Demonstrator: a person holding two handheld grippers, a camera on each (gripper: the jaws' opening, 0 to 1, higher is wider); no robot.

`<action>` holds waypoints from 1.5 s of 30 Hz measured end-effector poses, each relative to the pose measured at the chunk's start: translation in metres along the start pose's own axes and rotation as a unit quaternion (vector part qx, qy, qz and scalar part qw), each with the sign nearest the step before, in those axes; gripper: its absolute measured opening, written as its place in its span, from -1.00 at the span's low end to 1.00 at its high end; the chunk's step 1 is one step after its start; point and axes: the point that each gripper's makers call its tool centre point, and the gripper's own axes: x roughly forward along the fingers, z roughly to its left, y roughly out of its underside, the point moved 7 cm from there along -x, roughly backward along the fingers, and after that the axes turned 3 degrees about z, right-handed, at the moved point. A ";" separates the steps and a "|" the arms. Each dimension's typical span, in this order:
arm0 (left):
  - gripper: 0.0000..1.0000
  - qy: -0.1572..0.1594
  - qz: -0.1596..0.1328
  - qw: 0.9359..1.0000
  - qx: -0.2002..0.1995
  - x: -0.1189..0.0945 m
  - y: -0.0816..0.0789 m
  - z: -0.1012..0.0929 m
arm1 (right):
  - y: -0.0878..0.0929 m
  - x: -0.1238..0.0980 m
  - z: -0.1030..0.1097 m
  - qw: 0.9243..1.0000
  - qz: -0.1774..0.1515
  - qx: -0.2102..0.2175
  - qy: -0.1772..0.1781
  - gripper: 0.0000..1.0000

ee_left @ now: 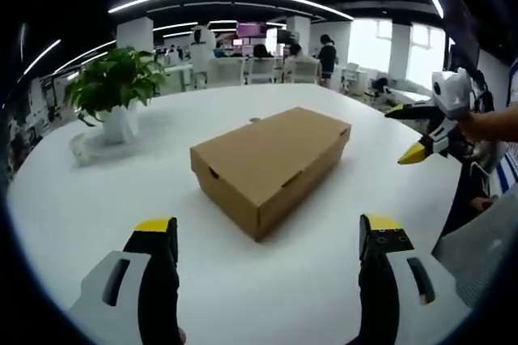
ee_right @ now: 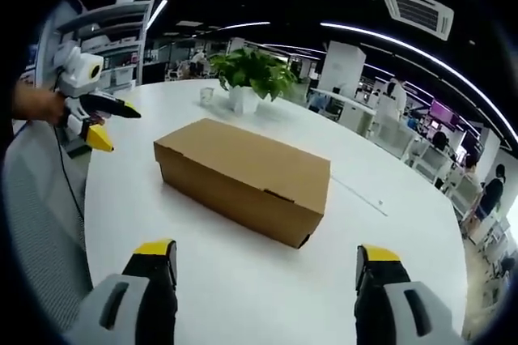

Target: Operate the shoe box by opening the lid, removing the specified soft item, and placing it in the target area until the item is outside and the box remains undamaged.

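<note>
Your left gripper (ee_left: pixel 269 240) is spread wide with nothing between its two yellow-tipped jaws, held above the near edge of the round white table (ee_left: pixel 73 207). Your right gripper (ee_right: pixel 265 266) is likewise wide apart and empty on its side. One brown shoe box (ee_left: pixel 271 163) lies between them, lid shut, near the table's middle, with bare tabletop on every side of it. Beyond it stands one potted plant (ee_left: pixel 113 90), well apart from the box, near the table's far edge. Farther off, several people sit or stand among desks.
</note>
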 end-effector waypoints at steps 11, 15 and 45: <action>0.77 -0.008 0.005 1.000 -0.004 0.017 -0.002 -0.002 | -0.003 0.022 -0.014 1.000 0.001 -0.007 -0.014 0.74; 0.75 -0.009 0.007 1.000 -0.003 0.026 -0.003 -0.003 | -0.005 0.030 -0.018 1.000 0.002 -0.008 -0.020 0.70; 0.62 -0.033 0.018 0.999 -0.033 0.075 -0.012 -0.006 | -0.023 0.077 -0.042 0.998 0.014 -0.002 -0.055 0.46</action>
